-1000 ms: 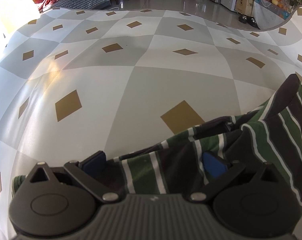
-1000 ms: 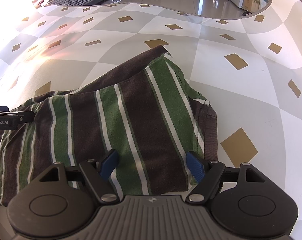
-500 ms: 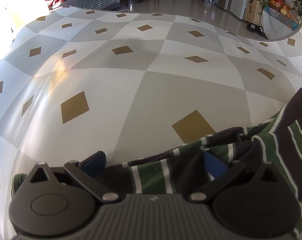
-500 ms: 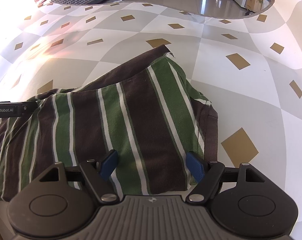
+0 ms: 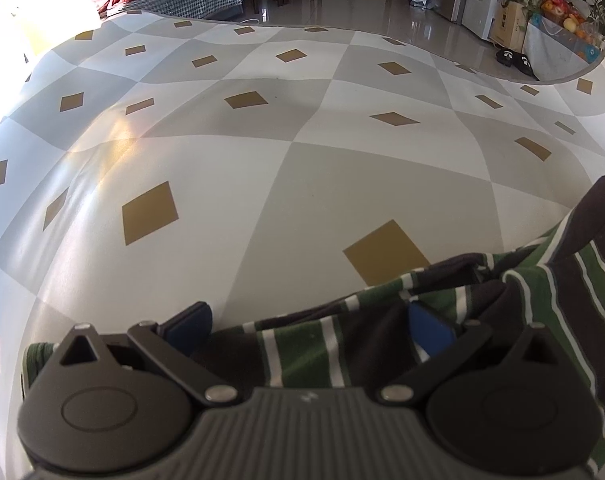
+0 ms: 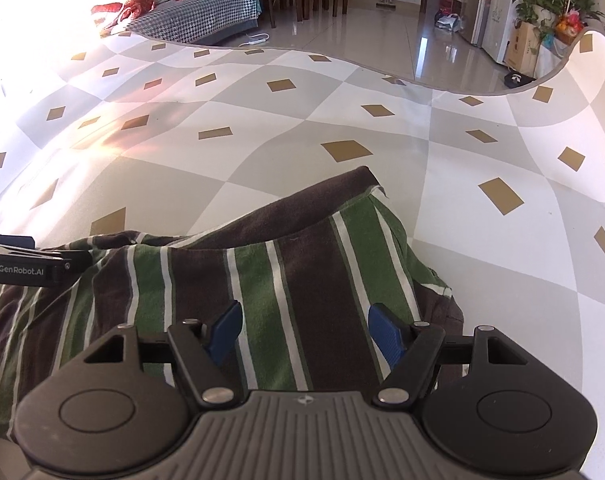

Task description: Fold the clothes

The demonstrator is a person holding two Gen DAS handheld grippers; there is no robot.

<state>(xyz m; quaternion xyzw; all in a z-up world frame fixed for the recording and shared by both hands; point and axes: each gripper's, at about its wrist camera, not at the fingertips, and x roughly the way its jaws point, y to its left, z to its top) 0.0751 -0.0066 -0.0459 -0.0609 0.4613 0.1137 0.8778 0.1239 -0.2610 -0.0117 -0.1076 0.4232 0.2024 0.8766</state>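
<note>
- Sunlight glare falls on the left edge of the checkered mat (image 5: pixel 262 184), which carries everything.
- Left gripper (image 5: pixel 306 326) stands wide open, low over the left end of the striped garment (image 6: pixel 302 280); crumpled cloth lies between its blue pads, but nothing is pinched.
- Garment lies near the front edge of the mat, its long axis running left to right, stripes going away toward the far edge.
- Right gripper (image 6: pixel 304 330) is open as well, above the flatter right part; the right hem is nearer to this claw.
- Whether a fold is opening or finishing cannot be judged.
</note>
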